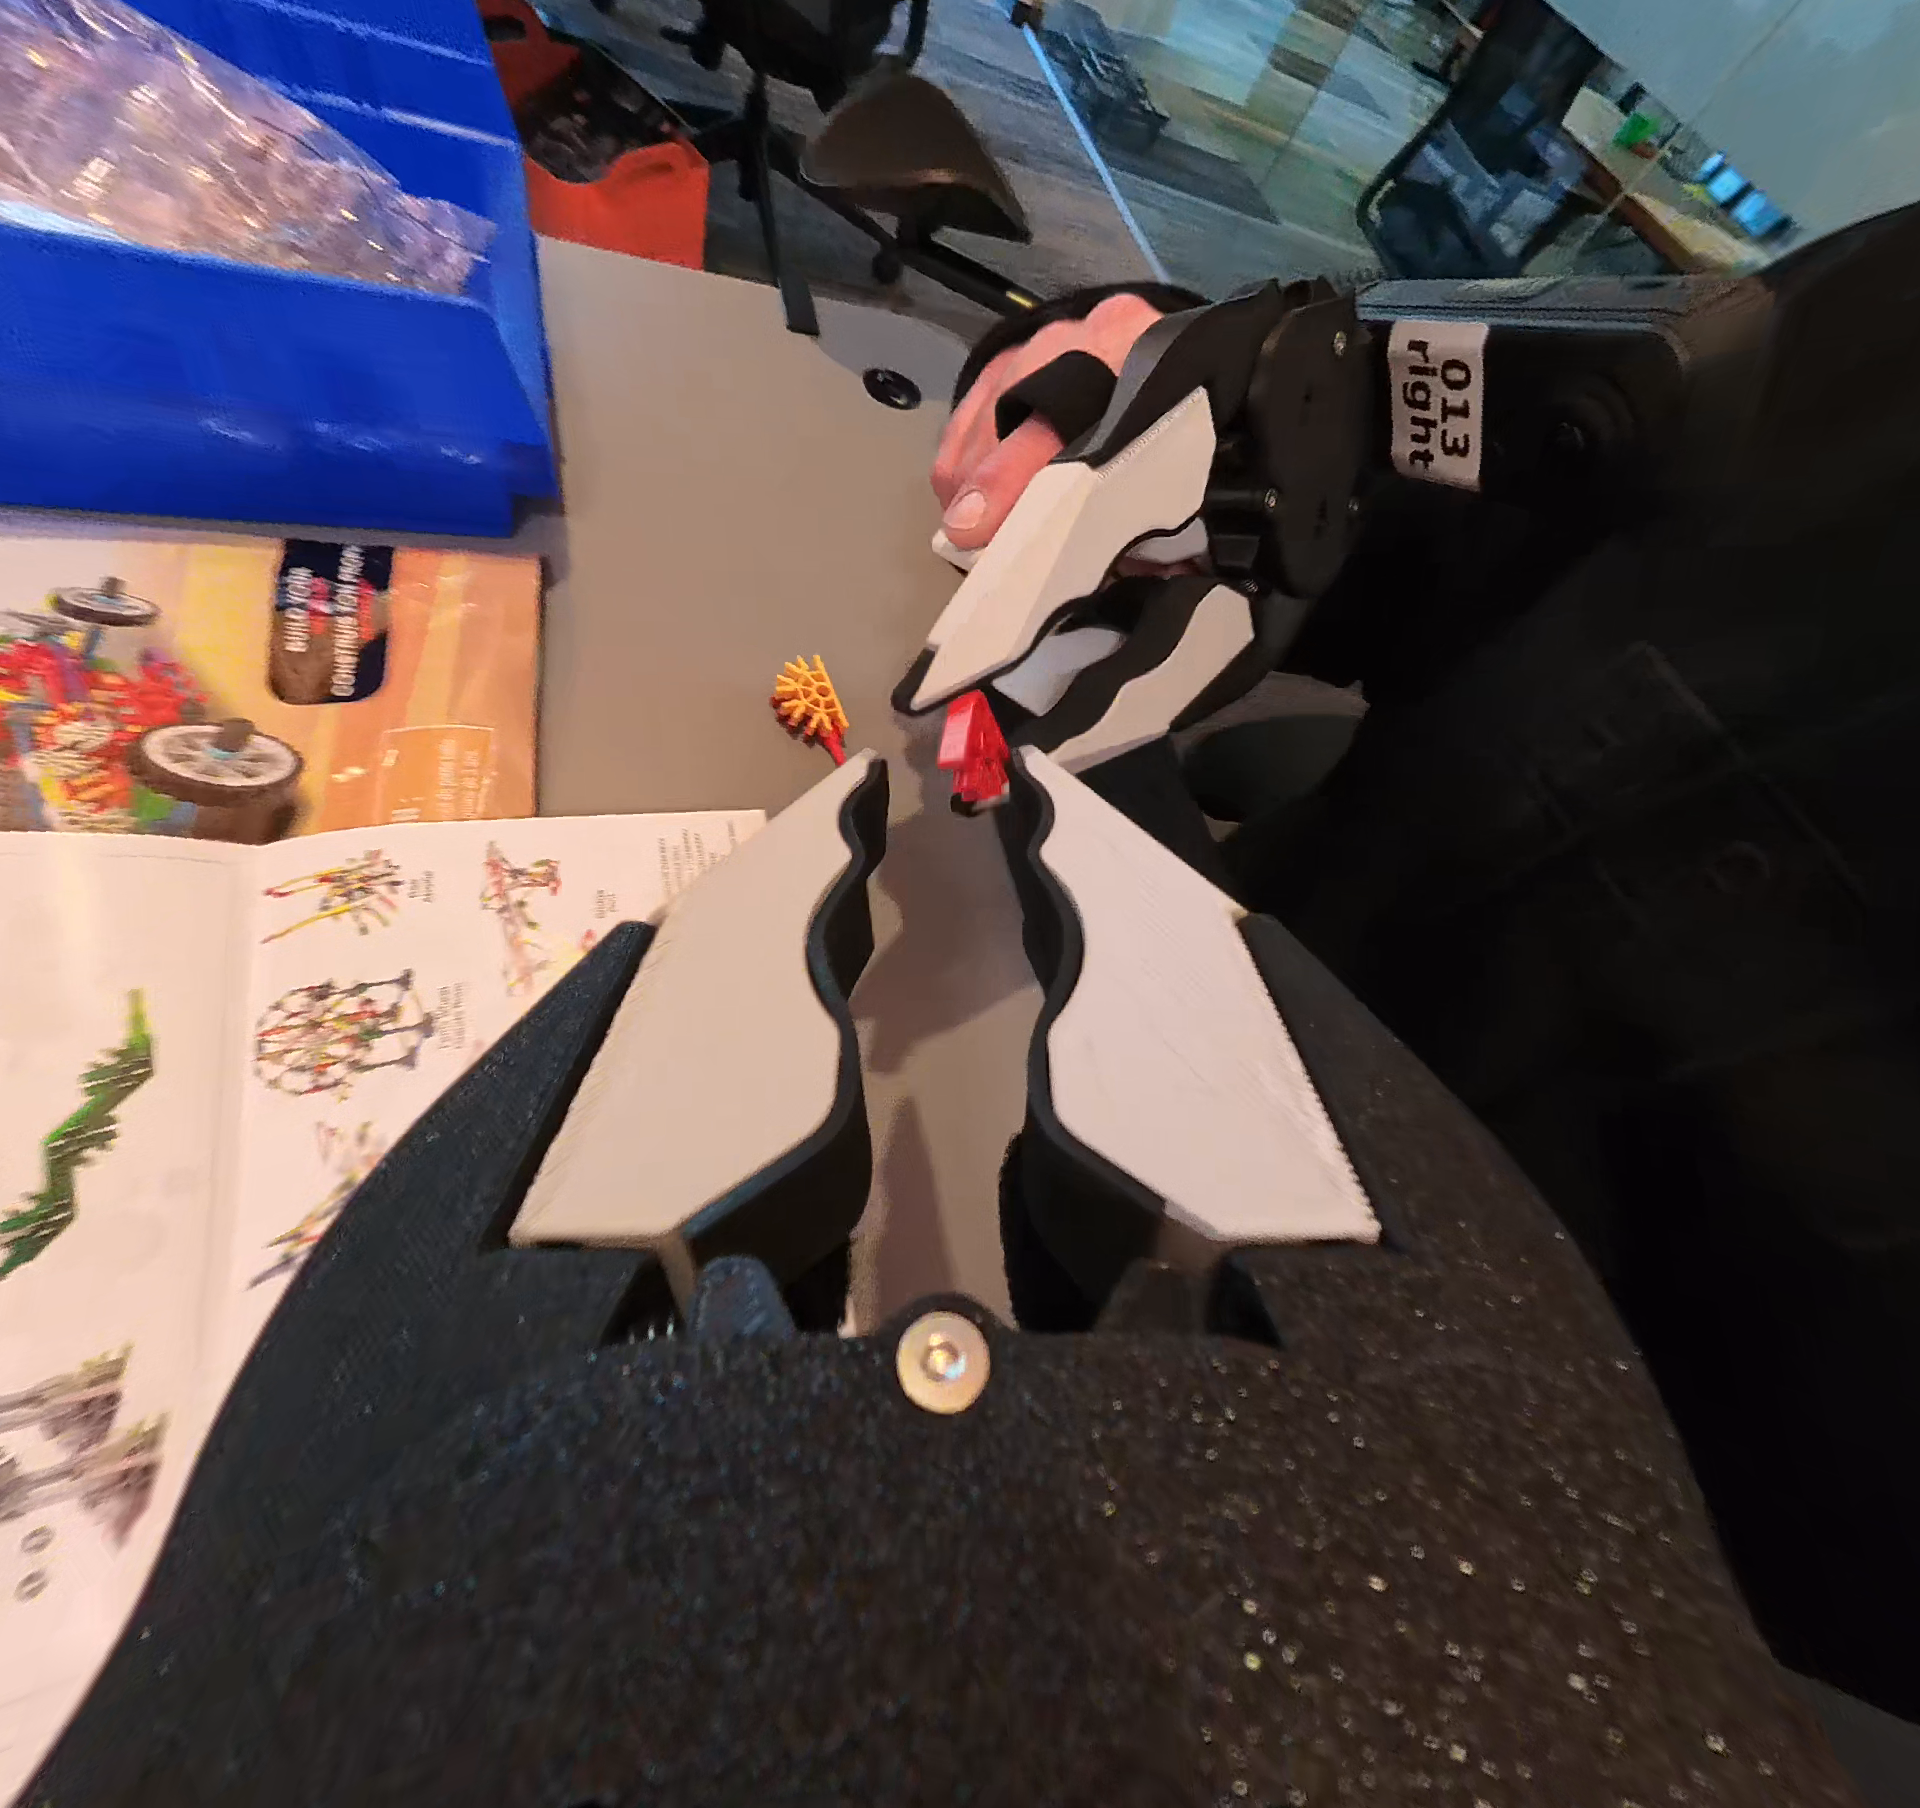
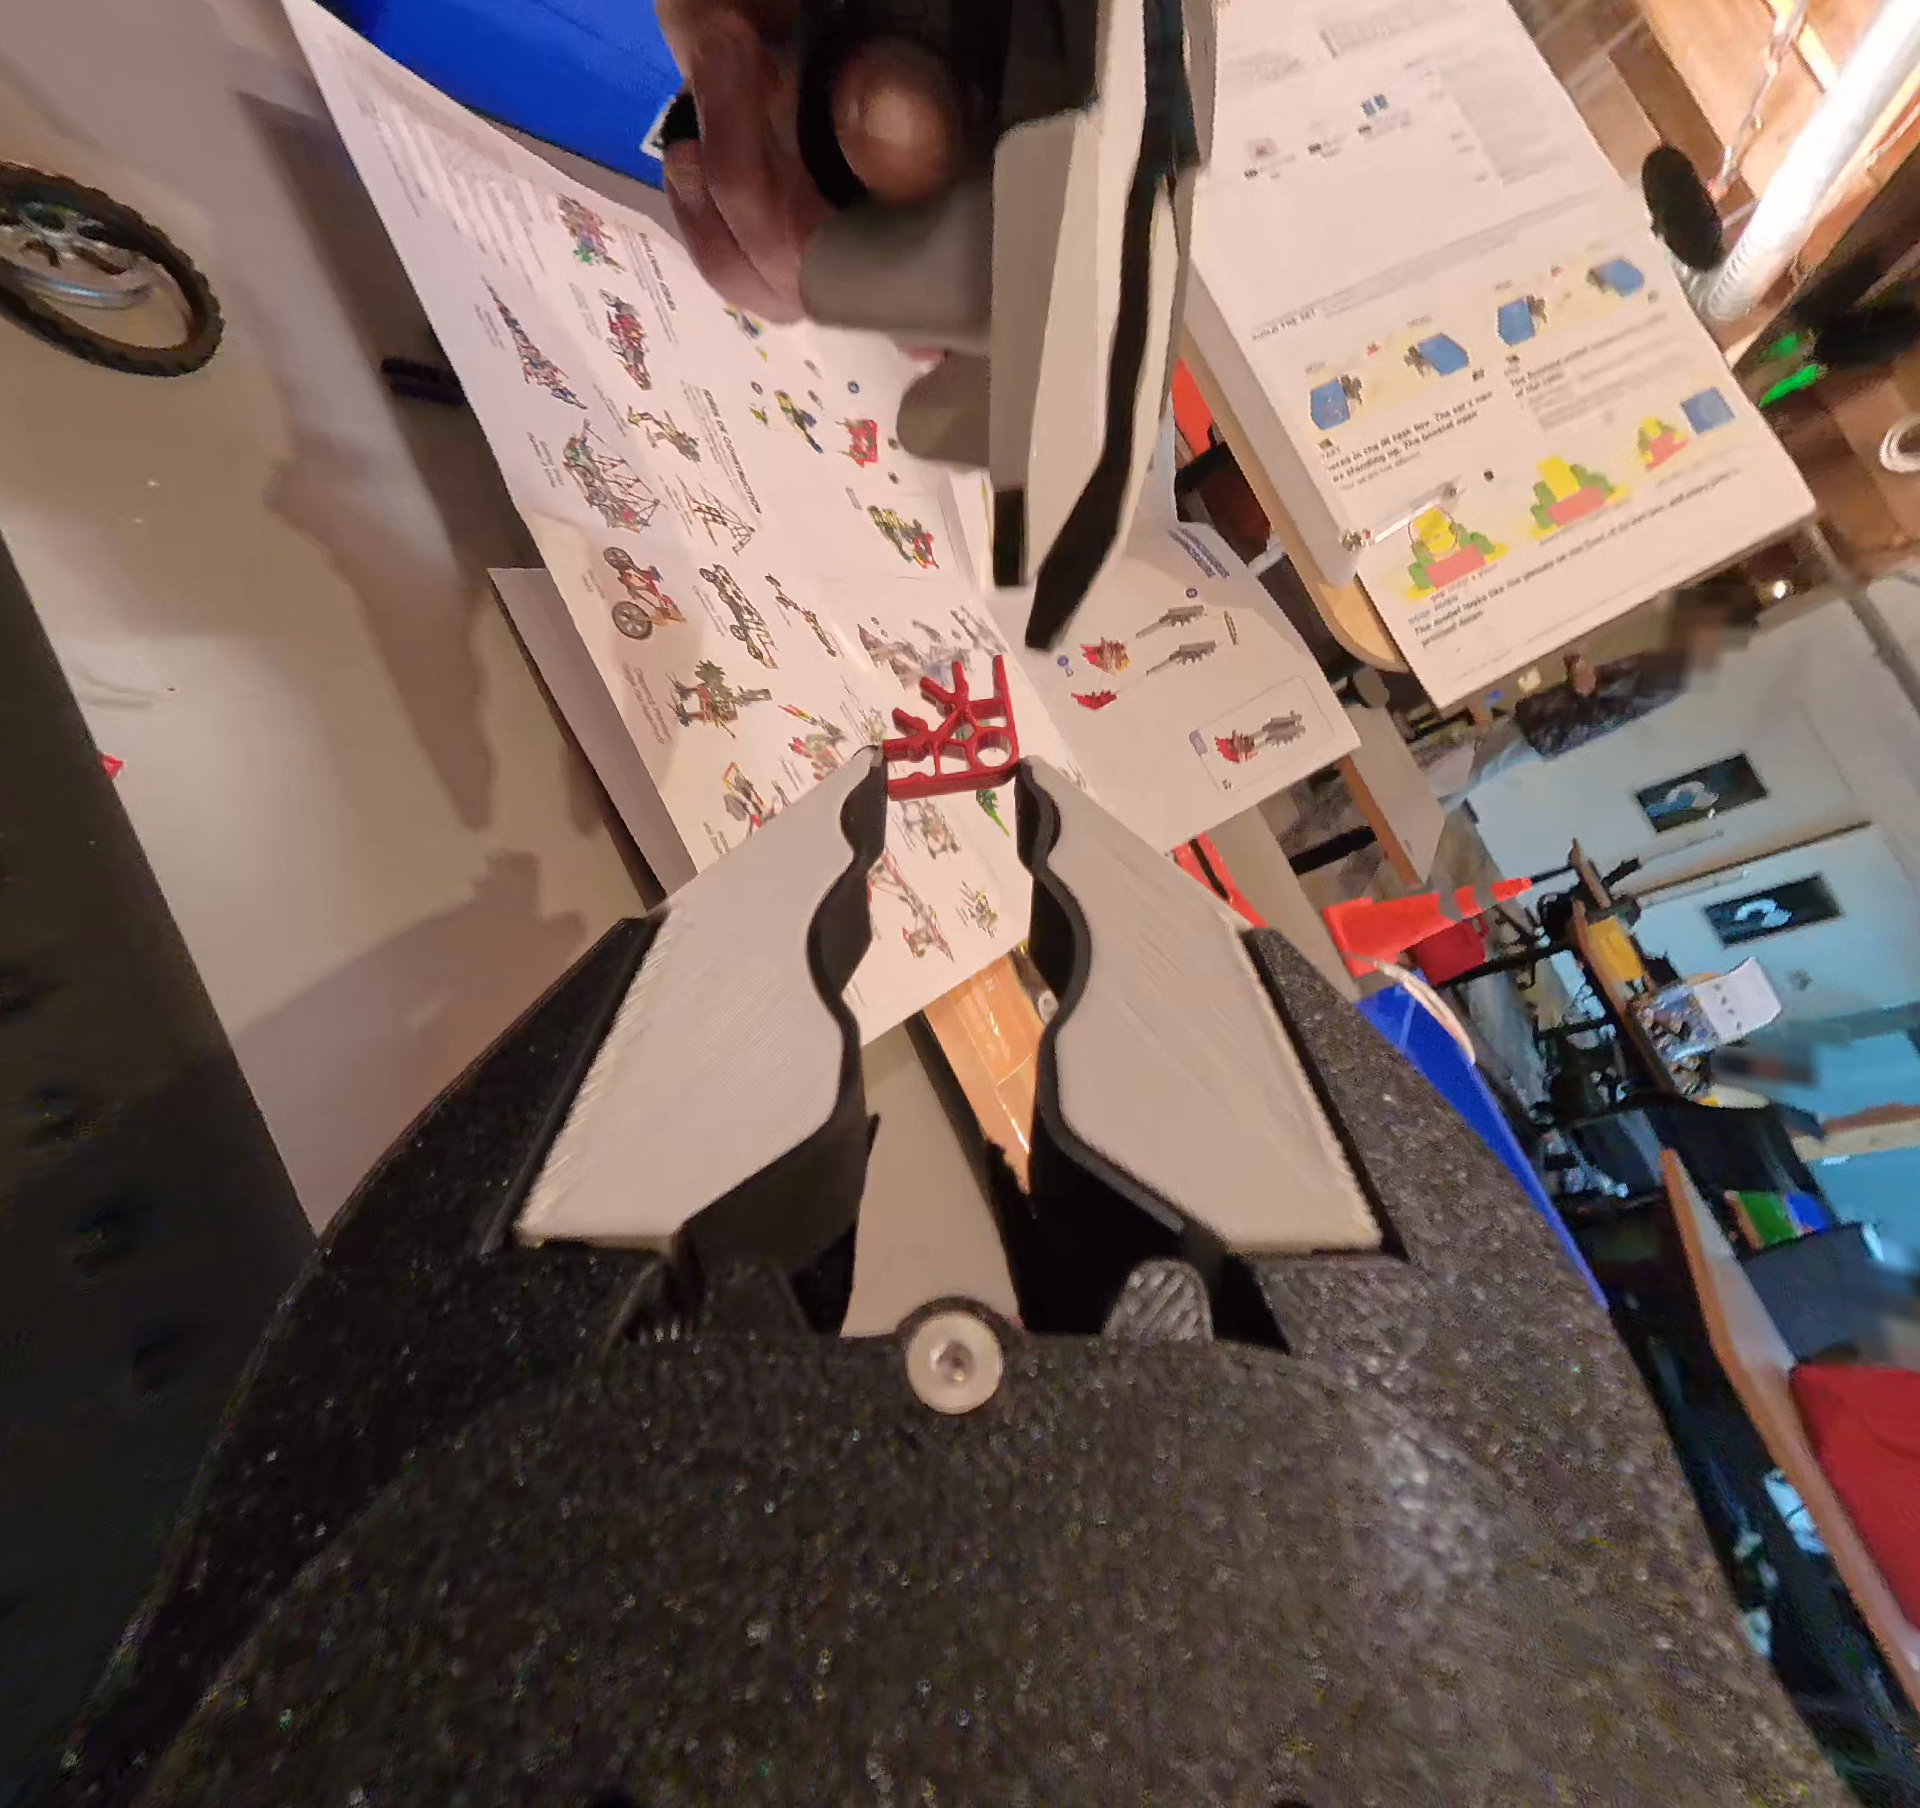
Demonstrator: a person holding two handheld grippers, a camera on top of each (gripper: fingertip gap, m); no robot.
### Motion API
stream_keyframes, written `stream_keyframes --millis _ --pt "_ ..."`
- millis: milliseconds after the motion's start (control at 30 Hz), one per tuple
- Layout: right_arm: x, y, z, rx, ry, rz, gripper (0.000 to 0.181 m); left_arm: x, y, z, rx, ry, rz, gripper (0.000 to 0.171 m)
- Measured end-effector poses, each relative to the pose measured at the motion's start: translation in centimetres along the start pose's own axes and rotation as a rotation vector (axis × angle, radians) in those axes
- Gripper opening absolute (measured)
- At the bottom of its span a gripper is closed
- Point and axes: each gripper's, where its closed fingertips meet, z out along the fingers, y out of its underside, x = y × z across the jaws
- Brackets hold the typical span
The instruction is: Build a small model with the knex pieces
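Note:
My right gripper (image 2: 954, 766) is shut on a small red plastic connector (image 2: 951, 728), pinched at its fingertips above an open instruction sheet (image 2: 717, 511). In the left wrist view the right gripper (image 1: 925, 700) comes in from the right, held by a hand, with the red connector (image 1: 971, 750) sticking out below its tips. My left gripper (image 1: 951, 761) is partly open and empty, its right fingertip just beside the connector. In the right wrist view the left gripper (image 2: 1034, 605) hangs down from above, its tip just over the connector. A yellow connector on a red rod (image 1: 810, 704) lies on the grey table (image 1: 675, 511).
Blue bins (image 1: 260, 356) holding clear plastic bags stand at the back left. A toy set box (image 1: 416, 688) and the instruction sheet (image 1: 364, 979) lie to the left. A spoked wheel (image 2: 94, 272) lies on the table. A printed sheet on a stand (image 2: 1455, 304) and an office chair (image 1: 831, 96) are beyond. The tips of both grippers are at nearly the same place.

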Motion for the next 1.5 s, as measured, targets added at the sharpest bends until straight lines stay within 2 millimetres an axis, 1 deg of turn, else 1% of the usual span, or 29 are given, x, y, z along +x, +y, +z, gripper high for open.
stream_keyframes --millis 67,133,200,267,333,433,567,633,800,867,1100,1500 --pt "0.6 1.0 -0.4 -0.024 0.007 0.064 0.025 -0.7 -0.2 -0.9 -0.009 -0.064 0.037 0.020" --pt "1.4 2.5 -1.0 -0.055 0.019 0.147 0.024 -1.6 -0.6 -2.3 -0.015 -0.153 0.085 0.020" --pt "1.8 4.5 -1.6 -0.108 0.007 0.250 0.024 -2.0 -1.3 -3.9 0.005 -0.222 0.127 0.019" --pt "1.8 6.7 -2.3 -0.160 0.000 0.350 0.024 -2.0 -2.4 -5.8 0.048 -0.277 0.172 0.018" --pt "1.1 8.3 -2.8 -0.205 -0.029 0.454 0.024 -1.7 -3.4 -7.5 0.102 -0.313 0.202 0.018" --pt "-0.1 9.9 -3.4 -0.254 -0.049 0.555 0.024 -1.9 -4.0 -9.4 0.138 -0.374 0.238 0.016" --pt "-1.5 11.7 -3.9 -0.320 -0.039 0.658 0.024 -2.2 -3.9 -10.7 0.141 -0.392 0.241 0.016" --pt "-2.2 12.5 -4.2 -0.363 -0.024 0.684 0.024 -2.4 -3.7 -11.0 0.136 -0.406 0.248 0.016" --pt "-3.9 13.9 -4.5 -0.461 -0.004 0.728 0.024 -2.7 -3.6 -11.6 0.147 -0.411 0.238 0.016" --pt "-4.2 14.2 -4.5 -0.482 0.013 0.752 0.024 -2.7 -3.5 -11.7 0.150 -0.411 0.236 0.016" --pt "-4.2 14.4 -4.4 -0.495 0.051 0.825 0.024 -2.7 -3.3 -11.4 0.141 -0.410 0.240 0.017" --pt "-4.2 14.8 -4.3 -0.594 0.054 0.738 0.025 -2.8 -3.3 -11.7 0.136 -0.415 0.246 0.017"
